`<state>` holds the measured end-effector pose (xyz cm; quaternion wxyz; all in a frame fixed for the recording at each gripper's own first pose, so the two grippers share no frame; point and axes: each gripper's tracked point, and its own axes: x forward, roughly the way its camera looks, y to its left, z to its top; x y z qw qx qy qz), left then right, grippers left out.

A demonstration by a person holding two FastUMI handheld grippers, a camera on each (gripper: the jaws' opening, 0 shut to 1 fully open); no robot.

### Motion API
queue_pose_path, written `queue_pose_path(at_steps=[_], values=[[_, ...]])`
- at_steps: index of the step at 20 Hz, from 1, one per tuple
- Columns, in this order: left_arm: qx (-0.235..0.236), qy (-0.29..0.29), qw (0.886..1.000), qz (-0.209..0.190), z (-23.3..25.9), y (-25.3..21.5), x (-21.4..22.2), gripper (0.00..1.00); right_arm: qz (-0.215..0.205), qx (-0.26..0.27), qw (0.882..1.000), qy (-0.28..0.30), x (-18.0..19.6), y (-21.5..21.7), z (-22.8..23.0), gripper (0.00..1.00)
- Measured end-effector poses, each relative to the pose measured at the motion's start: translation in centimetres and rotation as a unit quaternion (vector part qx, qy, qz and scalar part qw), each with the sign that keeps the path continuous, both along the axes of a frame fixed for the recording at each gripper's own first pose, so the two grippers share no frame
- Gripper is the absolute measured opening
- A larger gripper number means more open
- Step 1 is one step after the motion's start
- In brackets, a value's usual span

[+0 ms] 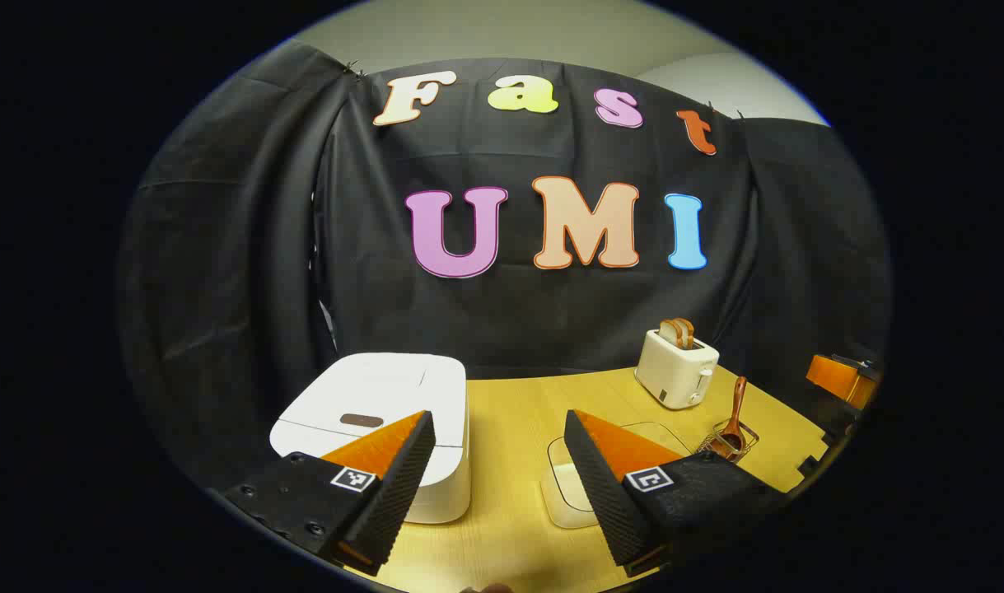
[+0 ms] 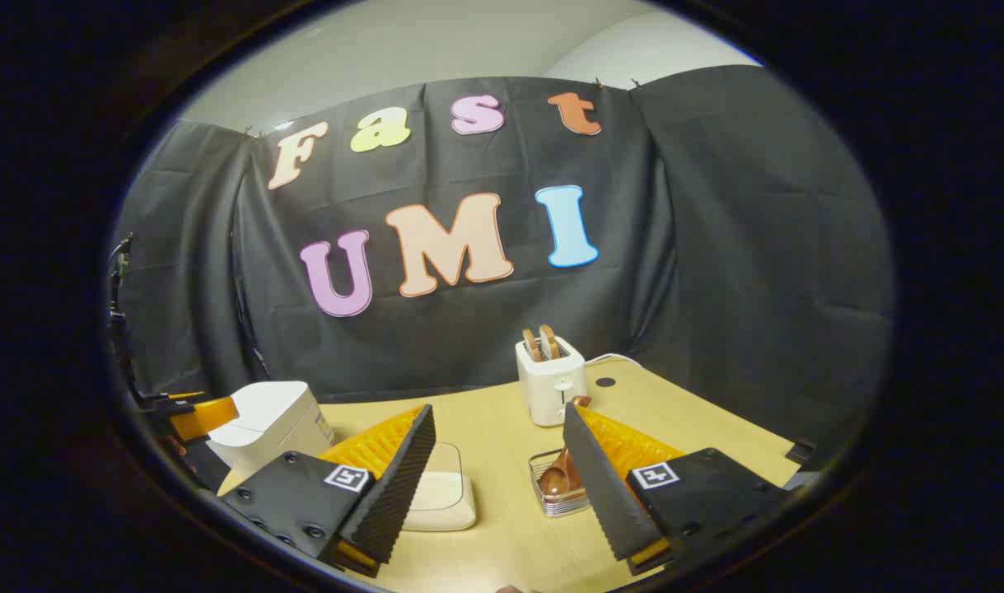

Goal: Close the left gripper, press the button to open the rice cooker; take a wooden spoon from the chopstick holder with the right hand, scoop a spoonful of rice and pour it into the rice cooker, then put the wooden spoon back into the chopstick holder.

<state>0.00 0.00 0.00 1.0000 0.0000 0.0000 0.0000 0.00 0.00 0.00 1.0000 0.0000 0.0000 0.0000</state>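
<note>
left gripper [image 1: 499,473] is nearest in the left gripper view, jaws spread wide, nothing between them, hovering just in front of the rice cooker [image 1: 378,416]. rice cooker is white, lid down, dark oval button [image 1: 361,421] on top, no readable branding. right of the rice cooker: shallow white container [image 1: 569,478], then the chopstick holder [image 1: 728,441], a wire basket with the wooden spoon [image 1: 735,416] standing in it. white toaster [image 1: 676,368] with bread slices sits behind the holder, well right of the cooker. right gripper [image 2: 499,473] jaws also released, empty, framing the holder. all on a wooden table [image 1: 518,412].
</note>
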Motion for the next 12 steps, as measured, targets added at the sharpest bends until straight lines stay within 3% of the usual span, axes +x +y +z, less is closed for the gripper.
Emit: queue_pose_path(at_steps=[12], values=[[-0.016, 0.004, 1.0, 0.007, -0.07, -0.09, -0.16, 0.94, 0.003, -0.004, 1.0, 0.004, -0.3, 0.14, -0.24, 0.99]])
